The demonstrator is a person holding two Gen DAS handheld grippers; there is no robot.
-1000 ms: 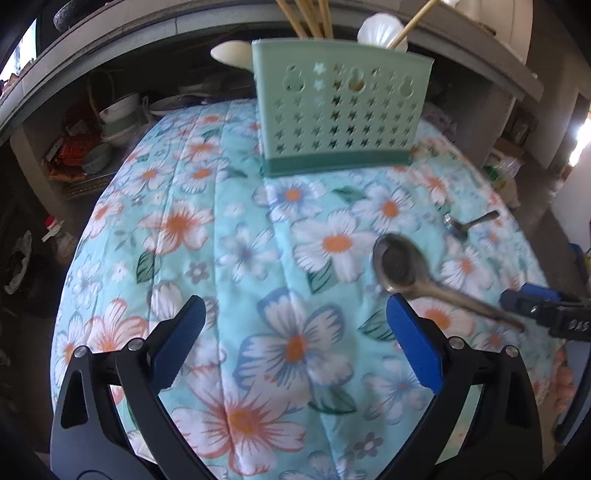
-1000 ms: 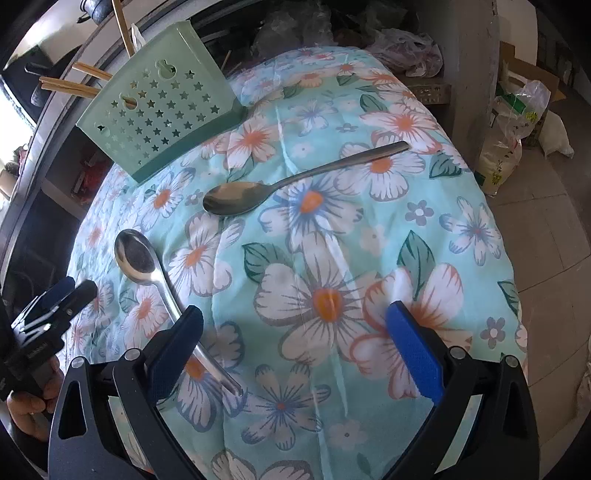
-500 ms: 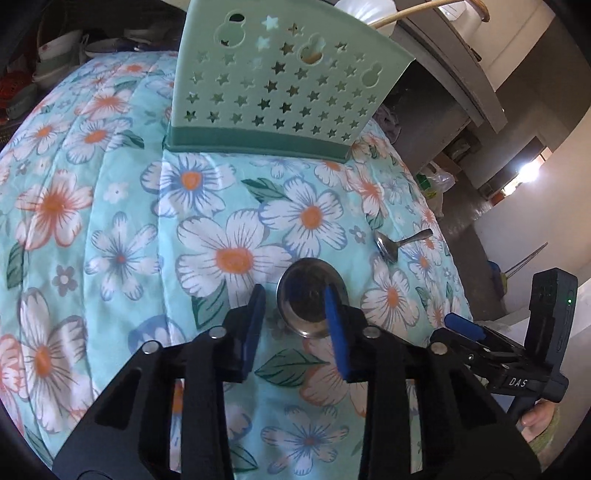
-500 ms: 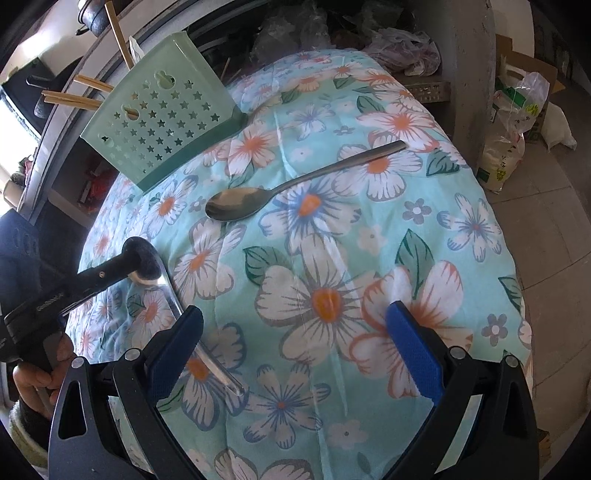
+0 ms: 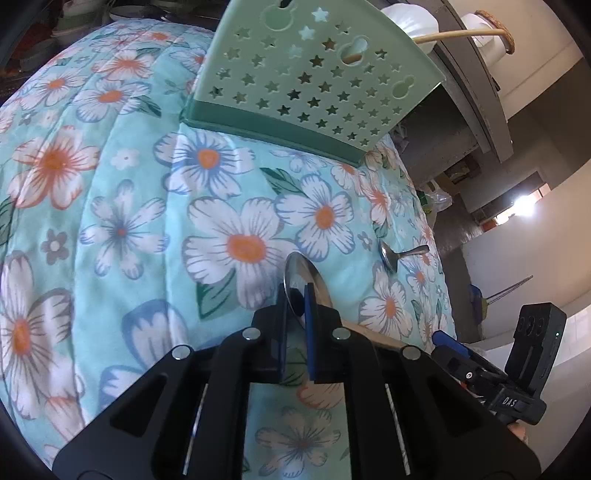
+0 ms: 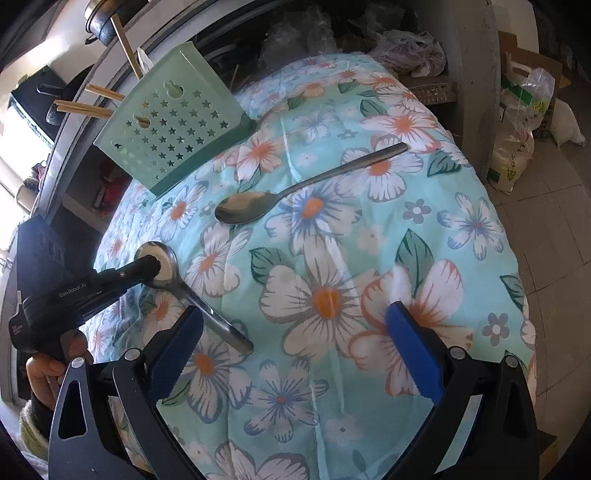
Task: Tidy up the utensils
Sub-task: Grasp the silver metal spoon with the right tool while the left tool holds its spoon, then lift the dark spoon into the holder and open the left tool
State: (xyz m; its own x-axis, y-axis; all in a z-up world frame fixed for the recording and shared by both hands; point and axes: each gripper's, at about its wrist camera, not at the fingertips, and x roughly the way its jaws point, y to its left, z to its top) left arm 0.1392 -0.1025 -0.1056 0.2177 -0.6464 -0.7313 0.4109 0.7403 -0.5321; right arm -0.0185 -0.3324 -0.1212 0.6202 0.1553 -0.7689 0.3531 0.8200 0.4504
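A steel spoon [image 5: 301,271] lies on the floral cloth, its handle [image 6: 221,325] running toward my right gripper. My left gripper [image 5: 297,295] is closing its blue pads on the rim of that spoon's bowl; from the right wrist view the left gripper's tip [image 6: 153,266] covers the bowl [image 6: 170,258]. My right gripper [image 6: 295,354] stands wide open above the cloth, with nothing between its fingers. A second spoon [image 6: 251,210] lies further back, also visible small in the left view [image 5: 391,254]. The green star-punched utensil holder [image 5: 314,85] stands at the far end [image 6: 166,136].
Chopsticks [image 6: 96,107] and a white spoon [image 5: 410,22] stick out of the holder. The cloth-covered table [image 6: 461,229] drops off to a tiled floor on the right, where bags [image 6: 517,155] and a cardboard box stand. A hand [image 6: 48,373] holds the left gripper.
My left gripper came forward and down over the near spoon, rolled, and closed from wide open onto its bowl. My right gripper stayed open and still.
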